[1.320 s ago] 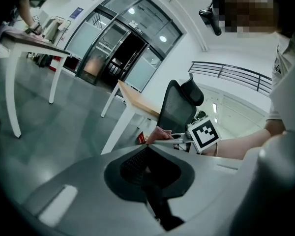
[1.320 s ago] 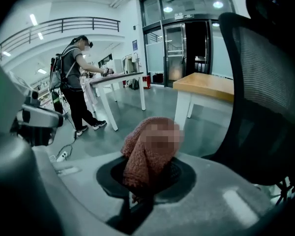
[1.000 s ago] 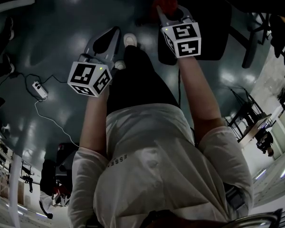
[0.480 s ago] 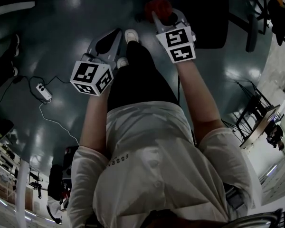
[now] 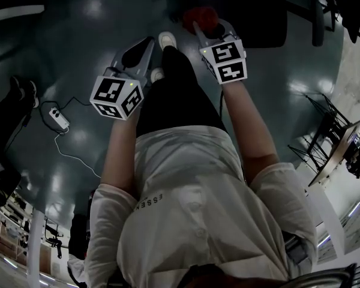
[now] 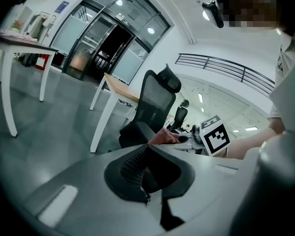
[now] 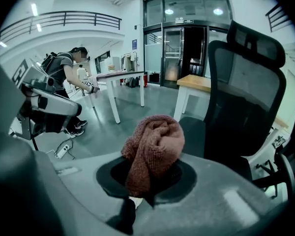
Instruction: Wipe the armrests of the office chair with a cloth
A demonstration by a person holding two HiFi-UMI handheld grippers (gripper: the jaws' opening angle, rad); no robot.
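Right gripper (image 7: pixel 148 183) fingers clamped on cloth (image 7: pixel 155 149), wad bulging past fingertips. Left gripper (image 6: pixel 146 167) fingers closed, empty. Chair (image 7: pixel 246 97) just beyond right fingers. Cloth likely soft, light, floppy; bunched-middle hold suited wiping.

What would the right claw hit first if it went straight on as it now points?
Probably the office chair, its seat just beyond the cloth the right claw holds; depth is unclear.
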